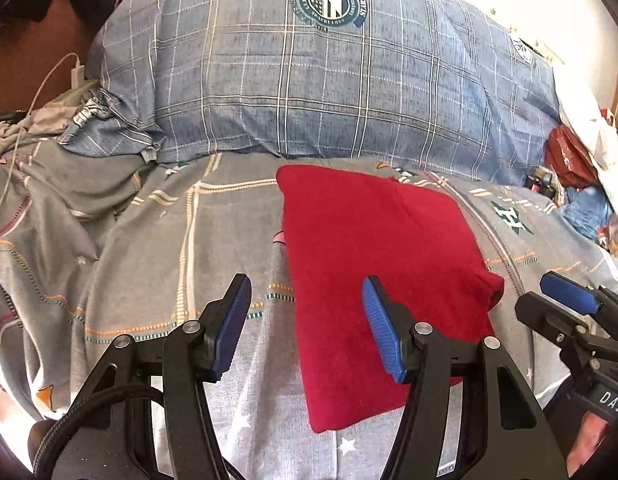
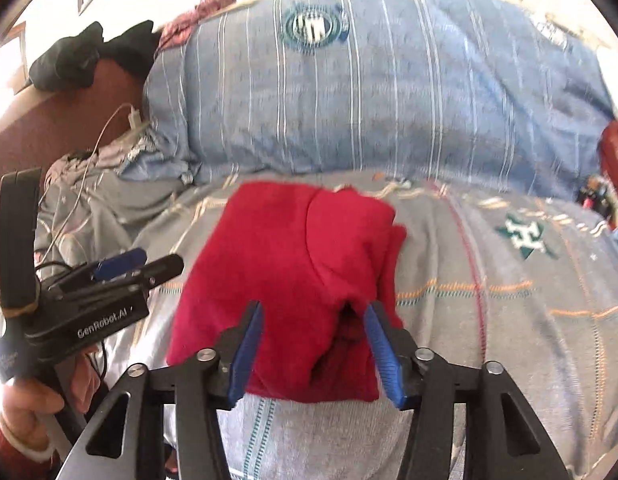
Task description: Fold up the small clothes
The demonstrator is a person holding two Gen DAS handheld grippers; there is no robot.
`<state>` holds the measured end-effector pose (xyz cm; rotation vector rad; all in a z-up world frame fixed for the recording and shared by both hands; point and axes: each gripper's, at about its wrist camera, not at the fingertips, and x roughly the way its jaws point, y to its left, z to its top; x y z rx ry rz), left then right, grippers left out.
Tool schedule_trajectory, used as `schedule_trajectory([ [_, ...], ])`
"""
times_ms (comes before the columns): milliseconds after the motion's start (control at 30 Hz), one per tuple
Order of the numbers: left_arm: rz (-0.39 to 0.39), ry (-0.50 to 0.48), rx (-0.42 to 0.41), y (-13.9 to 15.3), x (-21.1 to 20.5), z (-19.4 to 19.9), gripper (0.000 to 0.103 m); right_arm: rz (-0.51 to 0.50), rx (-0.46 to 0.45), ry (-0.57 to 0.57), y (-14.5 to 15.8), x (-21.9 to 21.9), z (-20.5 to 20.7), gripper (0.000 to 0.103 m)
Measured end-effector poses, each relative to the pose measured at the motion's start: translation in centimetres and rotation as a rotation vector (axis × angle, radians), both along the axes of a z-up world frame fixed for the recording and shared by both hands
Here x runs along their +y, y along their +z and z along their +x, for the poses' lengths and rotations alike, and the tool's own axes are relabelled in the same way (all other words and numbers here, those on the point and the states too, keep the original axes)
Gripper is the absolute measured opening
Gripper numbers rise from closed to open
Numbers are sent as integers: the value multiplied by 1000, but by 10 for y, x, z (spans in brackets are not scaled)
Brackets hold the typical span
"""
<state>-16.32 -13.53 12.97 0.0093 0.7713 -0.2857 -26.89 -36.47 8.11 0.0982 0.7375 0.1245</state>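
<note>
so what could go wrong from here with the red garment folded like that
The red garment has a loose flap bunched at its right edge, which could spring open and undo the fold. Both the left gripper and the right gripper have open jaws near it; a stray brush might drag it across the bedsheet.

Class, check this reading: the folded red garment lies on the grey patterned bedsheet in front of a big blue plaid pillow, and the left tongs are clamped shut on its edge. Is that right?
Not quite. The left tongs are open, holding nothing, as the left wrist view shows. The rest stands: the folded red garment lies on the grey patterned bedsheet in front of the blue plaid pillow.
</note>
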Motion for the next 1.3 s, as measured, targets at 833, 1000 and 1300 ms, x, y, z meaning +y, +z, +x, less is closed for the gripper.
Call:
schedule_trajectory([
  [833, 40, 31, -30, 4, 5, -9, 58, -25, 19, -59, -8, 18, 7, 73],
  [1000, 52, 27, -38, 3, 4, -8, 58, -38, 39, -52, -12, 19, 12, 74],
  [1300, 48, 27, -27, 0, 2, -5, 58, -24, 56, -50, -18, 20, 14, 74],
])
